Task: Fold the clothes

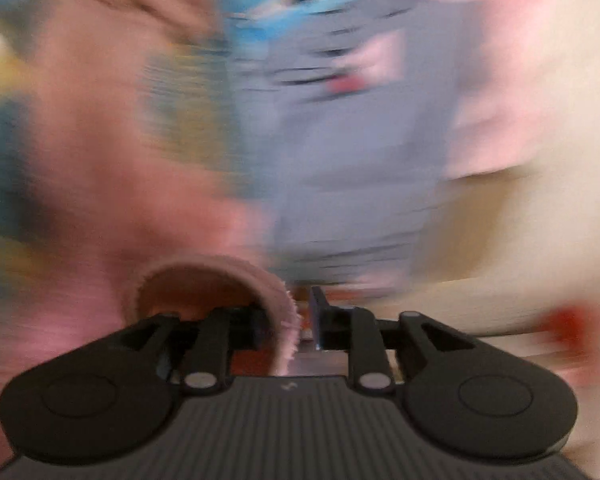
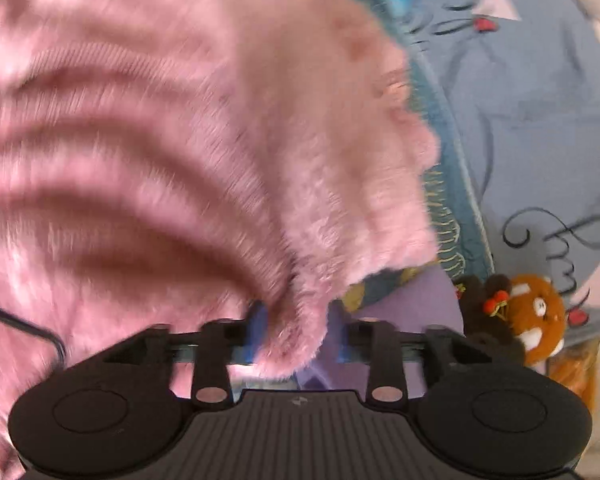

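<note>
My fuzzy sweater [image 2: 160, 140] was pink with ribbed stripes, the bedsheet [image 2: 540, 120] grey-blue with black scribbles and pink triangles, the plush toy [image 2: 536, 312] orange-brown.

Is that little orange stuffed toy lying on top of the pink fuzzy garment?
No, the orange stuffed toy lies off to the right, apart from the pink fuzzy garment.

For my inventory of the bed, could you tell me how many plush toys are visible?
1: an orange plush toy at the lower right of the right wrist view, on the blue bedsheet. The pink sweater may hide others.
</note>
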Tool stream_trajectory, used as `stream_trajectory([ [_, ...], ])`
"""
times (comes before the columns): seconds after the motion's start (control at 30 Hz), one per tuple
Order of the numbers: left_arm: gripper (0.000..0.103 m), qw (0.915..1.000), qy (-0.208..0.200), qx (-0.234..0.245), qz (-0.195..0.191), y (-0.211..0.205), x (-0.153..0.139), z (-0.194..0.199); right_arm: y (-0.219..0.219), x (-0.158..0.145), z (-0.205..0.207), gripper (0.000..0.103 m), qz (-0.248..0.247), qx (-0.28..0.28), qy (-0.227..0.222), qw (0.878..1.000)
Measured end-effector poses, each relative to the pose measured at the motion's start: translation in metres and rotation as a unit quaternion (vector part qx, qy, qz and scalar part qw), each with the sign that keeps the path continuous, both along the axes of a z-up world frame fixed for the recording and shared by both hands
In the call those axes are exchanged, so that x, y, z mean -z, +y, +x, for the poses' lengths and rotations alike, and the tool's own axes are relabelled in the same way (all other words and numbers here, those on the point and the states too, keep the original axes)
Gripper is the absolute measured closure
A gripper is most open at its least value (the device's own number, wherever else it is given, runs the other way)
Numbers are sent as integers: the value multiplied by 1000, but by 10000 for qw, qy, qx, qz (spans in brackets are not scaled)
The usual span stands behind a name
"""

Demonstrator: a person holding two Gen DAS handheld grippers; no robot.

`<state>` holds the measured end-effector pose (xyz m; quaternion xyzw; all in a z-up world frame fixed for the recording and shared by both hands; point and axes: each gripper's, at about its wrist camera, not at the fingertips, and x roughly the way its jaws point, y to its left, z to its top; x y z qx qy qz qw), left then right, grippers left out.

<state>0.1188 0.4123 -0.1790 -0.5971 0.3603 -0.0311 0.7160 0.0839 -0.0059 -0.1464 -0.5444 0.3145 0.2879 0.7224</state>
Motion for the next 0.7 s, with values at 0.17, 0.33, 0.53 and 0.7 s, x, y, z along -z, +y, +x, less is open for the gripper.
stream_trajectory([
  [0.17, 77, 9984, 522, -32, -192, 2, 21, -6, -7, -40, 64, 36, 1761, 1384, 1, 9746],
  [0.33, 77, 9985, 545, 72, -2, -1, 19, -7, -33, -49, 152, 47, 3521, 3330, 605, 8726],
  [0.53, 77, 9979, 572, 196, 226, -4, 17, -7, -49, -15, 197, 94, 4349, 4711, 1544, 7518],
  [0.7, 77, 9978, 495, 229, 386, -6, 13, -6, -30, -22, 193, 100, 3823, 4382, 1045, 8068],
])
